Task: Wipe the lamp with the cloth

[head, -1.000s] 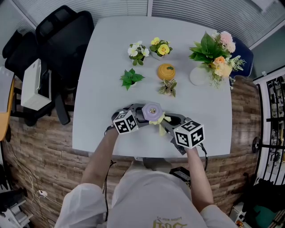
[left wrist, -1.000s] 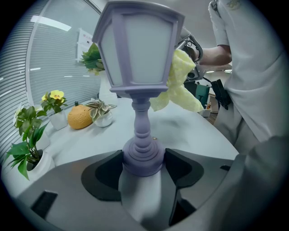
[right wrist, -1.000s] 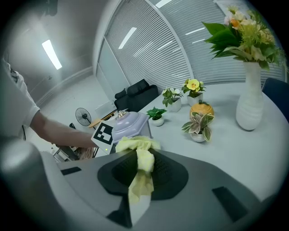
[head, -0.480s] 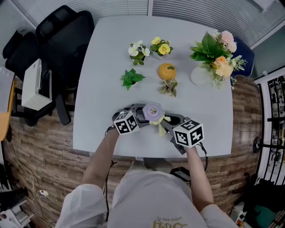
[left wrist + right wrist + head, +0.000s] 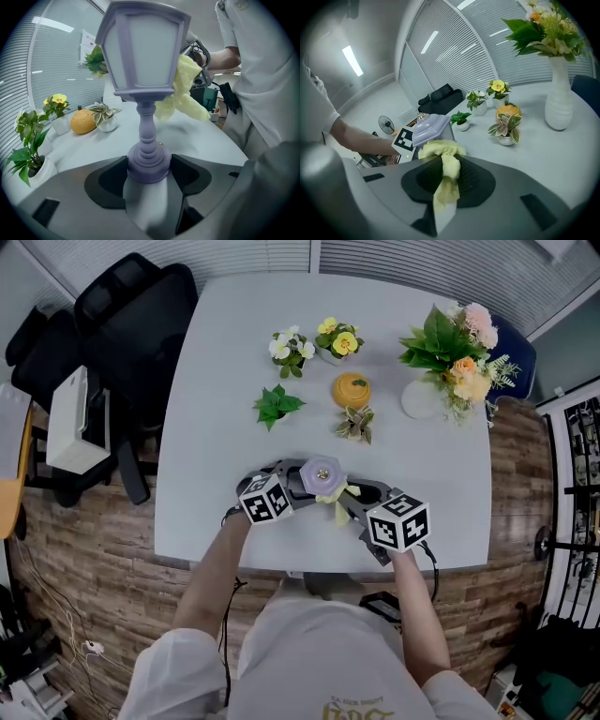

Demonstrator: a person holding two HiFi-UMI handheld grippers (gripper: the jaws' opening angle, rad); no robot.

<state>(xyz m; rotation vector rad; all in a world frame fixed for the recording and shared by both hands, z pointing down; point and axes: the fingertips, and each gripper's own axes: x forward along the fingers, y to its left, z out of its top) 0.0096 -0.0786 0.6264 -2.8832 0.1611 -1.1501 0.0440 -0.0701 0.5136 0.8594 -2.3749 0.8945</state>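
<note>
Near the middle of the tabletop's (image 5: 216,427) near edge, the left gripper (image 5: 149,173) is clamped on the round base of the lilac lantern-shaped lamp (image 5: 144,61), which stands upright. The right gripper (image 5: 449,176) pinches the yellow cloth (image 5: 446,161) between its jaws, the bunched end touching the side of the lamp's head. Small potted plants (image 5: 277,405), an orange ornament (image 5: 351,390) and a white vase (image 5: 419,399) of flowers sit toward the far edge.
</note>
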